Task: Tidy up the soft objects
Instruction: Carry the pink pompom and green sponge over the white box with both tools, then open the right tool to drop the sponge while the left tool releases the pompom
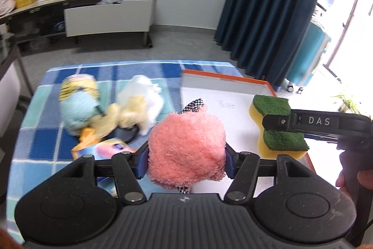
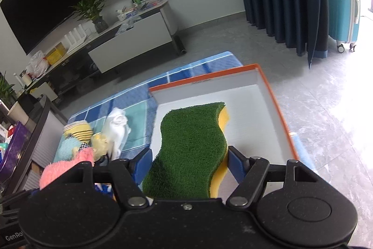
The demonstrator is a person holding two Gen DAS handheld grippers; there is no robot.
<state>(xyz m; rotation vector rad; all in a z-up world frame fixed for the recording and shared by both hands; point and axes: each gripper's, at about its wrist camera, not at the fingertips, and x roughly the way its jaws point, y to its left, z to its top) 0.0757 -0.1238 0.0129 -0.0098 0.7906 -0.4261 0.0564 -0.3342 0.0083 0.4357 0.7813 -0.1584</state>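
Here our left tool (image 1: 186,161) clamps the pink plush (image 1: 186,148), hiding its underside; our right tool (image 2: 188,165) pinches the sponge (image 2: 191,144), whose near end is cut off.

I see a pink fluffy plush (image 1: 186,148) with a black-white checked bow (image 1: 193,106). Sponge (image 2: 191,146): green scrub top, yellow foam. Tray (image 2: 277,109): white inside, orange rim. Blanket (image 1: 46,144): blue, teal, white plaid. Light-blue plush (image 1: 78,102) has yellow-black stripes. Curtain (image 1: 268,4) is dark blue, suitcase (image 2: 342,4) turquoise.
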